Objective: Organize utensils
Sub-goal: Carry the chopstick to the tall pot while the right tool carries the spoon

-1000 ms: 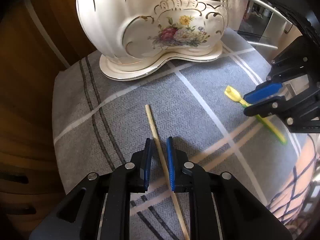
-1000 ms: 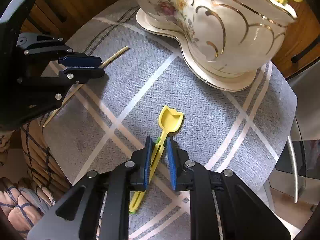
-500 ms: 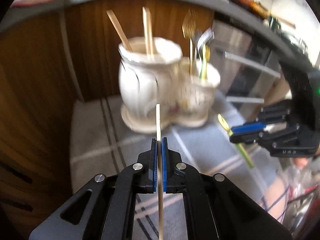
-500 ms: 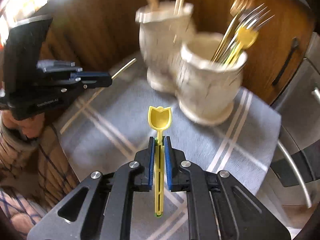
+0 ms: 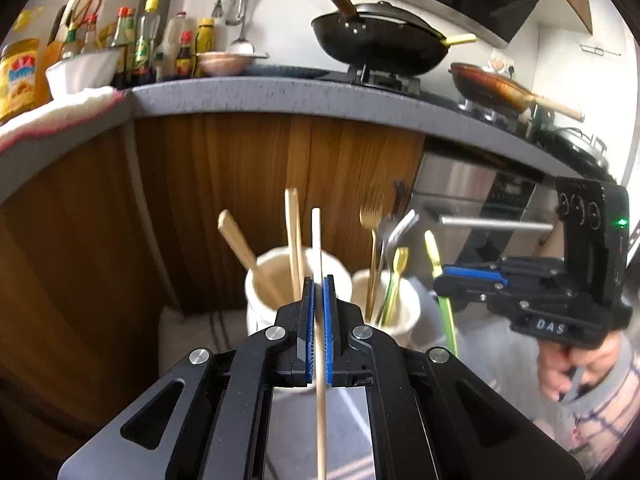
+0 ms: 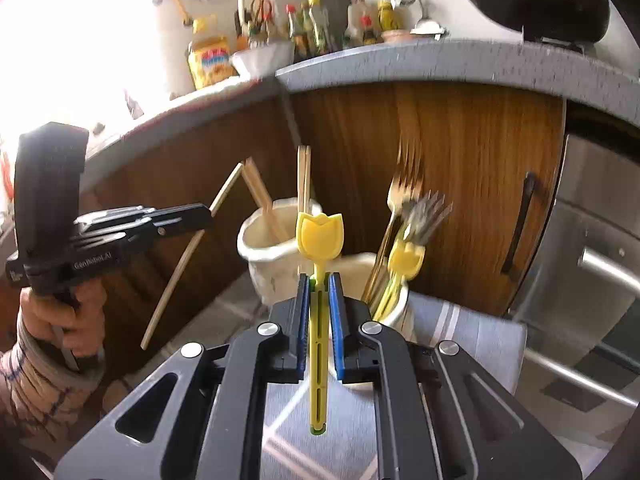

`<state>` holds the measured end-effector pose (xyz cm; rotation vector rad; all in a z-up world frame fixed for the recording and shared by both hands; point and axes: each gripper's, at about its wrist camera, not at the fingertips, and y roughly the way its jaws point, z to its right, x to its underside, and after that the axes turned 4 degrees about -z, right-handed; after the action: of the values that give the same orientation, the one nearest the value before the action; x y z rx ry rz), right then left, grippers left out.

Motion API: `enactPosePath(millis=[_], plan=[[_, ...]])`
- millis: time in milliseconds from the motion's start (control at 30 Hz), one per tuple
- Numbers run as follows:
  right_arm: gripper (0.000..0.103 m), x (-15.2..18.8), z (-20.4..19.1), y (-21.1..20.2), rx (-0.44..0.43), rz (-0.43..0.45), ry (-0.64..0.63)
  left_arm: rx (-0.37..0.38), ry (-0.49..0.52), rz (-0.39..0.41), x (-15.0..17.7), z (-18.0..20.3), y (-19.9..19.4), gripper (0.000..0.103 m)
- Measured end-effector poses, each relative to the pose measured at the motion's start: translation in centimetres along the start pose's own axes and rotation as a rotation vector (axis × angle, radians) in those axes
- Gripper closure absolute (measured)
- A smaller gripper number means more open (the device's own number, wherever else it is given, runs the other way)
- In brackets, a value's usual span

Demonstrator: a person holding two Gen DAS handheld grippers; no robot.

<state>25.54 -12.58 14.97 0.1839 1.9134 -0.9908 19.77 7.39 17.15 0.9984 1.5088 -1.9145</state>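
Both pieces are up off the cloth right now. The left gripper (image 5: 318, 284) is clenched tight on a chopstick (image 5: 317, 240), which runs straight up between the blue pads and points at 12 o'clock toward the holder. The right gripper (image 6: 319, 280) is clamped on the stem of a yellow tulip spoon (image 6: 319, 236), tulip end sticking up past the pads.

The holder (image 5: 276, 276) is a white ceramic thing with two cups. In the left view the chopstick cup sits dead ahead at 12 o'clock, with other chopsticks (image 5: 294, 240) already standing in it. The cup with the forks (image 6: 416, 208) sits at about 1 o'clock, and there's another yellow spoon in there too.

What I'd worry about:

- That chopstick is held around its middle with a long tail hanging back under the gripper. Thin round stick plus flat pads means it could pivot or slide if the tip bumps the rim or the sticks already in the cup.
- Same deal with the spoon. The fork cup is crowded, so the tulip end could snag on tines and twist in the grip.
- Both grippers are heading for the same small holder side by side. The right one sits at 3 o'clock in the left view, pretty near, so they could knock each other.
- Shoving the holder could slide it on the cloth (image 6: 460, 328).
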Motion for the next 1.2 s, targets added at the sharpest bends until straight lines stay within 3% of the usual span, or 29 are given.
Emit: enactPosePath(millis=[167, 467, 1200], plan=[[0.093, -1.0, 0.0, 0.2, 0.008, 0.038, 0.001, 0.015, -0.025, 0.041, -1.7, 0.0, 1.0, 0.099], [0.093, -2.3, 0.6, 0.5, 0.007, 0.102, 0.027, -0.051, -0.026, 0.109, -3.2, -0.1, 1.9, 0.099], [0.093, -3.1, 1.1, 1.1, 0.046, 0.152, 0.031, -0.057, -0.043, 0.19, -5.0, -0.8, 2.9, 0.099]])
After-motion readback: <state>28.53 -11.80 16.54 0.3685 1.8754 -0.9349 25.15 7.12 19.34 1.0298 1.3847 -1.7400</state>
